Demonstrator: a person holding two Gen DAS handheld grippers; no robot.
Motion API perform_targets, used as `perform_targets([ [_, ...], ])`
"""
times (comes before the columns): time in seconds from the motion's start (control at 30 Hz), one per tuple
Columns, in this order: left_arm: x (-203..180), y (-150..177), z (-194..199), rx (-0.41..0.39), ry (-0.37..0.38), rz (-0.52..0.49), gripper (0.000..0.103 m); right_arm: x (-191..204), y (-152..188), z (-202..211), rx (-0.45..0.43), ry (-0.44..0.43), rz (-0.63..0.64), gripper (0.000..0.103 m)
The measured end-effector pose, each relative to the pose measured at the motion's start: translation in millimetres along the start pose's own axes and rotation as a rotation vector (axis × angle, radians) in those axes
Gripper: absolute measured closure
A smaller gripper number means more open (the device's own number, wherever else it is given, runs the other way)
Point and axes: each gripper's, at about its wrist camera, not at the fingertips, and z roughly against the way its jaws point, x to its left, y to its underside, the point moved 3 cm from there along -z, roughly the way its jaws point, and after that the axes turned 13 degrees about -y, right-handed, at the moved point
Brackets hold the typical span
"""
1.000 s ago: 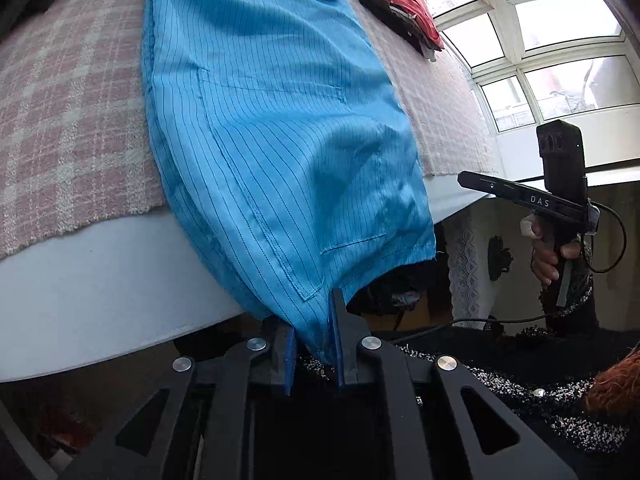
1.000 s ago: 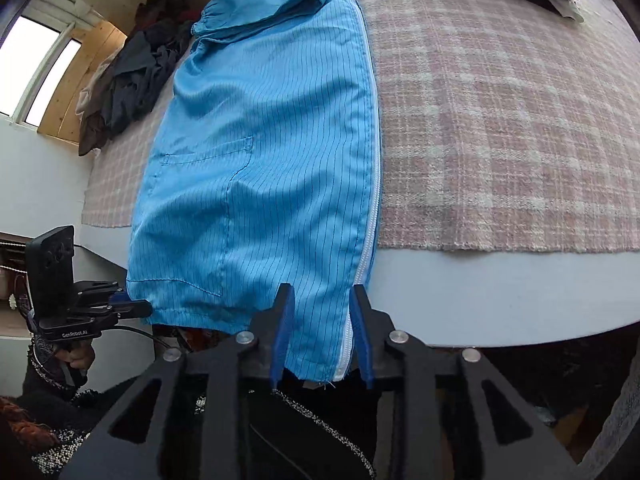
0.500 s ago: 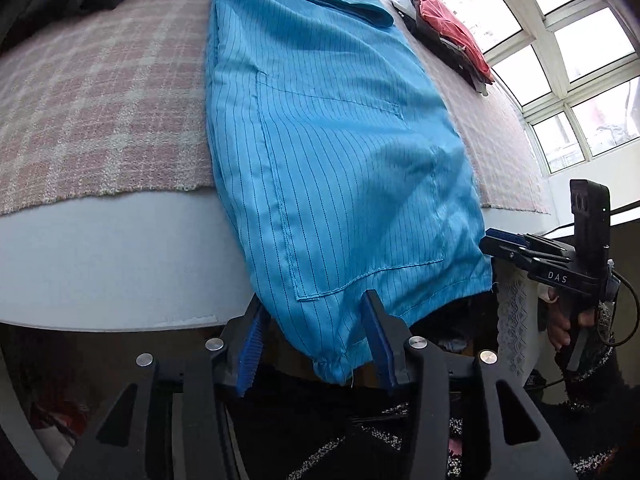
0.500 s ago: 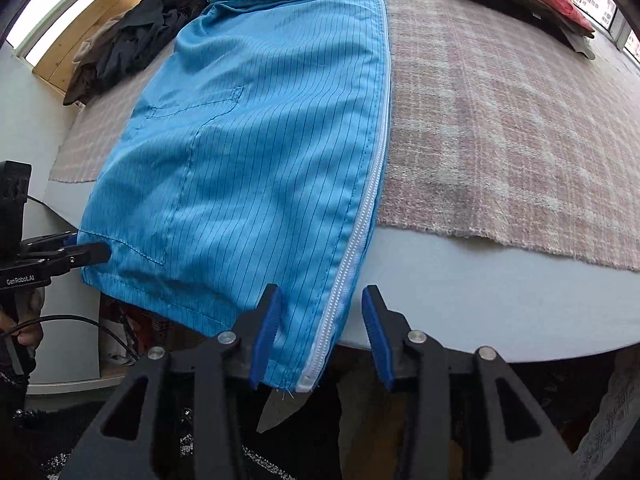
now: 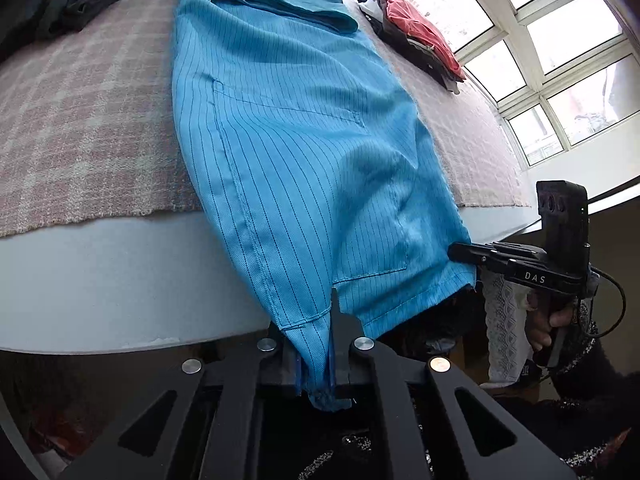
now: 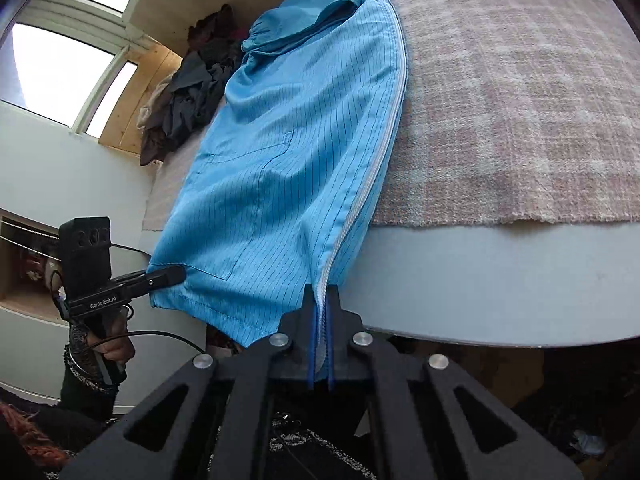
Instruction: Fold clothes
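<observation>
A blue pinstriped garment lies lengthwise on a table covered by a pink-and-white checked blanket, its hem hanging over the near edge of the table. The left gripper has just been closing and now stands clenched on the hem corner at the garment's seamed side, with a tuft of blue cloth bunched between its jaws and poking out behind them. The right gripper has likewise just been closing and now pinches the opposite hem corner, where the white zipper runs down the garment's edge and passes between the blue-lined jaws. Each gripper appears in the other's view: from the left wrist the right gripper's black fingers bite the far hem corner, with a hand around its handle; from the right wrist the left gripper's fingers meet the hem at the garment's other corner, with a hand below. A patch pocket is sewn on the lower half of the garment, its stitched outline reaching nearly to the hem. The upper part of the garment, toward the far edge of the table, is folded over on itself. A stack of folded clothes topped in red rests near the far right corner of the table, well apart from the garment. A heap of dark clothes lies toward the far left corner. Windows fill the wall beyond.
</observation>
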Motion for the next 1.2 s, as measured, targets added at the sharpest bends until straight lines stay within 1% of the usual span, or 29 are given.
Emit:
perform_targets([
  [0.1, 2.4, -7.8, 23.9, -0.015, 0.064, 0.026, 0.096, 19.8, -15.3, 15.9, -0.047, -0.061, 0.002, 0.1],
  [0.17, 1.2, -17.3, 39.6, -0.026, 0.088, 0.011, 0.096, 32.1, -31.6, 25.5, -0.08, -0.097, 0.004, 0.1],
  [0.27, 0.1, -46.2, 55.0, -0.036, 0.11, -0.026, 0.096, 44.7, -60.7, 34.3, -0.132, -0.152, -0.017, 0.1],
  [0.33, 3.7, -70.0, 61.2, -0.042, 0.117, -0.048, 0.096, 44.9, -86.8, 29.1, -0.152, -0.164, -0.041, 0.1],
  [0.37, 2.9, -85.0, 61.0, -0.043, 0.121, -0.059, 0.096, 44.6, -104.8, 19.1, -0.16, -0.16, -0.053, 0.1],
  [0.4, 2.3, -102.8, 56.4, -0.039, 0.125, -0.067, 0.096, 41.9, -119.5, 13.5, -0.165, -0.151, -0.061, 0.1],
  [0.53, 24.3, -169.5, 33.1, -0.005, 0.131, -0.074, 0.096, 20.5, -181.2, -14.8, -0.164, -0.101, -0.137, 0.1],
  [0.57, 29.5, -186.6, 25.1, 0.007, 0.13, -0.08, 0.096, 9.8, -196.9, -21.2, -0.167, -0.061, -0.166, 0.099],
  [0.6, 34.3, -204.4, 14.4, 0.023, 0.125, -0.091, 0.096, -2.8, -213.8, -29.6, -0.144, -0.007, -0.191, 0.098],
  [0.63, 39.6, -222.0, 3.0, 0.042, 0.116, -0.092, 0.093, -15.1, -229.7, -37.3, -0.123, 0.047, -0.219, 0.095],
  [0.67, 45.4, -239.3, -9.2, 0.066, 0.099, -0.08, 0.088, -24.6, -240.5, -41.6, -0.111, 0.091, -0.255, 0.095],
  [0.7, 51.3, -256.6, -21.4, 0.09, 0.082, -0.067, 0.086, -27.8, -246.6, -41.2, -0.107, 0.094, -0.271, 0.094],
  [0.77, 62.5, -282.4, -36.0, 0.12, 0.031, -0.054, 0.076, -33.1, -257.9, -39.6, -0.102, 0.099, -0.297, 0.085],
  [0.8, 67.4, -291.2, -38.0, 0.124, 0.01, -0.057, 0.074, -31.0, -259.9, -35.2, -0.11, 0.097, -0.291, 0.073],
  [0.83, 71.5, -296.5, -34.1, 0.112, 0.0, -0.074, 0.069, -29.3, -261.8, -30.5, -0.117, 0.093, -0.287, 0.062],
  [0.87, 75.9, -300.3, -27.9, 0.093, -0.012, -0.092, 0.063, -29.1, -263.2, -24.9, -0.126, 0.084, -0.295, 0.061],
  [0.97, 90.3, -302.8, -3.1, 0.026, -0.073, -0.129, 0.062, -26.7, -266.9, -5.8, -0.177, 0.017, -0.323, 0.061],
  [1.0, 92.5, -301.6, 5.8, 0.001, -0.088, -0.137, 0.062, -19.5, -267.4, -0.4, -0.196, 0.035, -0.283, 0.061],
  [1.03, 91.8, -298.8, 14.4, -0.022, -0.083, -0.15, 0.062, -9.6, -267.0, -0.6, -0.19, 0.081, -0.21, 0.061],
  [1.1, 79.7, -283.3, 25.1, -0.042, -0.028, -0.193, 0.062, 7.2, -257.7, -18.3, -0.107, 0.157, -0.068, 0.062],
  [1.17, 58.5, -265.6, 21.2, -0.04, 0.027, -0.248, 0.062, 22.7, -248.2, -37.4, -0.017, 0.217, 0.065, 0.067],
  [1.2, 48.9, -259.0, 14.3, -0.034, 0.034, -0.271, 0.062, 24.6, -241.3, -54.5, 0.053, 0.182, 0.095, 0.07],
])
